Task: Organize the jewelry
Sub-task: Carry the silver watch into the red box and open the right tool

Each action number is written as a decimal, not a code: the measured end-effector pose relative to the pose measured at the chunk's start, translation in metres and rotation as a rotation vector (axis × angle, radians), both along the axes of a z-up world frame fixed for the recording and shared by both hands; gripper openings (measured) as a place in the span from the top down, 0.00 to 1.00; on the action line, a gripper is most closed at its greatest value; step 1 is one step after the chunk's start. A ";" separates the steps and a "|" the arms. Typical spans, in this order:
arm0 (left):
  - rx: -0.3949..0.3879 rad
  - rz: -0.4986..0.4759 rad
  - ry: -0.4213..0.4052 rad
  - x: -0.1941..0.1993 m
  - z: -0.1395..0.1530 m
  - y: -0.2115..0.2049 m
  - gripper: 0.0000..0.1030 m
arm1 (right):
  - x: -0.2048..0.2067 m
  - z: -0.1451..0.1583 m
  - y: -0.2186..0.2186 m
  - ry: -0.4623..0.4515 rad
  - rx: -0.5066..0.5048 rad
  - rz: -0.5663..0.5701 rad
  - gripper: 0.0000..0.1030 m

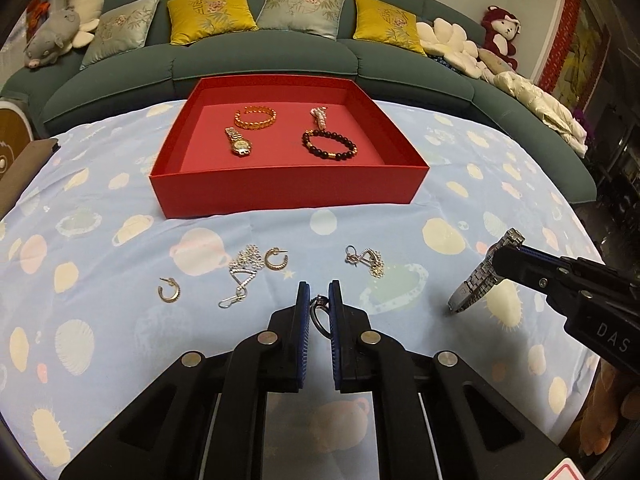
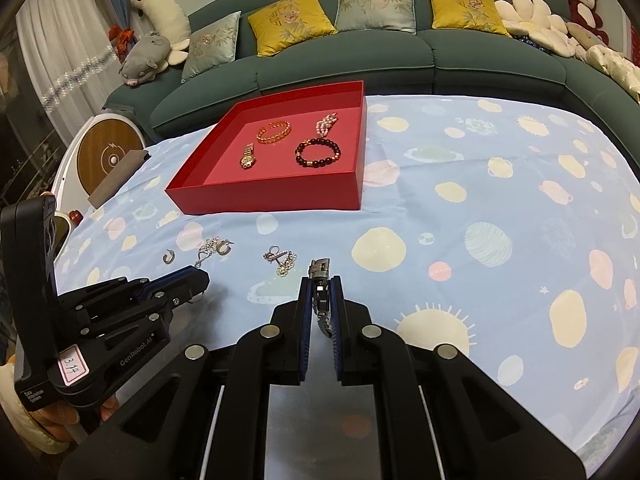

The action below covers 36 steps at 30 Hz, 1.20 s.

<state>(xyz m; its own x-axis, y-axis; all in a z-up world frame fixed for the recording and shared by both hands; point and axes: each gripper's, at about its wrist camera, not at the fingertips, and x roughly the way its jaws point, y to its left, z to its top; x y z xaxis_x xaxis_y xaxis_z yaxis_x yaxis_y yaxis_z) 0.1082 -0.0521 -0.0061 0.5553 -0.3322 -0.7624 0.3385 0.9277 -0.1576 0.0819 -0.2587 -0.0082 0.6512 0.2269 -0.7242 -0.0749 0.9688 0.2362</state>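
Observation:
My left gripper (image 1: 319, 292) is shut on a small silver ring (image 1: 319, 314) just above the cloth. My right gripper (image 2: 320, 284) is shut on a silver metal watch (image 2: 320, 292), which hangs from it in the left wrist view (image 1: 480, 276). A red tray (image 1: 288, 188) at the back holds a gold bracelet (image 1: 256, 117), a gold watch (image 1: 239, 143), a dark bead bracelet (image 1: 329, 145) and a pearl piece (image 1: 319, 115). On the cloth lie two gold hoop earrings (image 1: 169, 289) (image 1: 277, 258) and two silver dangle earrings (image 1: 244, 270) (image 1: 366, 258).
The table wears a light blue cloth (image 2: 480, 220) with planet prints. A green sofa (image 1: 280, 60) with cushions and plush toys runs behind it. A round wooden-faced device (image 2: 108, 156) stands at the table's left edge.

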 end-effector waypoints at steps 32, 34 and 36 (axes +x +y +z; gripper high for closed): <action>-0.033 0.109 0.020 0.171 0.024 0.028 0.93 | 0.169 0.037 0.059 -0.039 0.027 0.055 0.92; -0.015 0.099 0.042 0.171 0.014 0.027 0.93 | 0.171 0.026 0.061 -0.012 0.019 0.060 0.92; -0.012 0.092 0.057 0.171 0.007 0.028 0.93 | 0.171 0.015 0.060 0.013 0.006 0.059 0.92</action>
<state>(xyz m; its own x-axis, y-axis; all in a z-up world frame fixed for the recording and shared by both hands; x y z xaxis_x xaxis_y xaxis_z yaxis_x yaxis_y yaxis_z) 0.2789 -0.0244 0.0011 0.5399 -0.2912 -0.7897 0.2423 0.9523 -0.1856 0.2530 -0.1986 0.0064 0.6272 0.2694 -0.7308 -0.1292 0.9613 0.2435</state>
